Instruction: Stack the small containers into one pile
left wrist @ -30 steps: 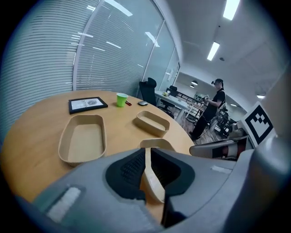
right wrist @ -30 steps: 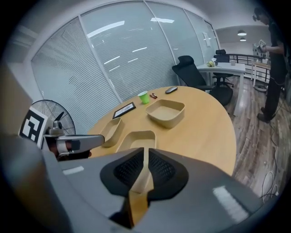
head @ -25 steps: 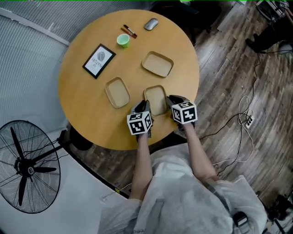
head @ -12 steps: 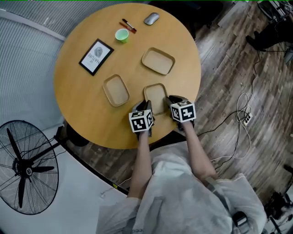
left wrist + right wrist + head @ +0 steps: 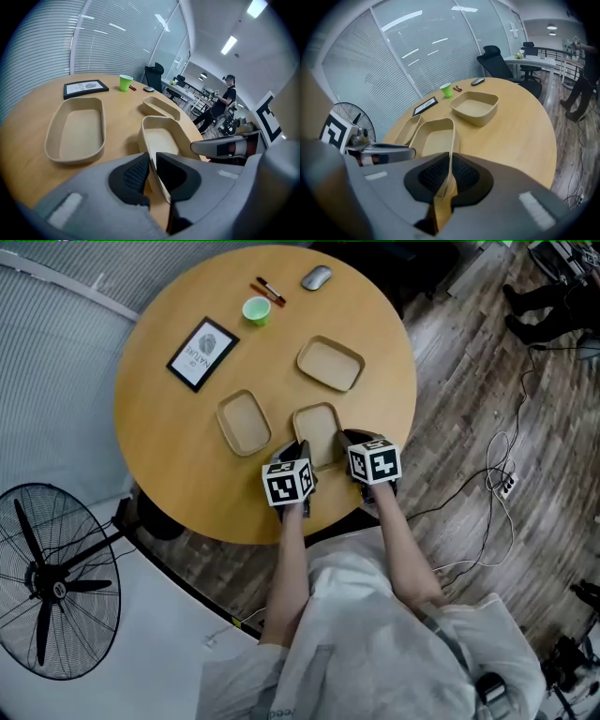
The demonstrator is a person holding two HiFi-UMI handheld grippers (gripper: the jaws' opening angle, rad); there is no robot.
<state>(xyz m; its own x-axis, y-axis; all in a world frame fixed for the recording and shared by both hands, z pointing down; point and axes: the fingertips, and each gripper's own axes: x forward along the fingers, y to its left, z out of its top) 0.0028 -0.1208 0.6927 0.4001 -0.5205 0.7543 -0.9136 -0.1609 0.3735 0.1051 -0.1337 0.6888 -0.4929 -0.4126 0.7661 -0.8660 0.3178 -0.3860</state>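
The nearest beige container [image 5: 317, 430] sits between my grippers. The left gripper [image 5: 298, 450] has its jaws clamped on one side wall, and the right gripper [image 5: 345, 442] pinches the opposite wall (rim between the pads). Ahead of the jaws, a second container [image 5: 244, 421] and a third container [image 5: 330, 363] rest on the table [image 5: 169, 442].

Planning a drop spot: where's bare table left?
Bare: table's left edge, past frame and left tray; right edge beside far tray. Crowded: centre around near tray; far rim with cup, pen, mouse.

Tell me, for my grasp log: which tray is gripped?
The tray nearest the person; left gripper and right gripper pinch its walls, the others lie free.
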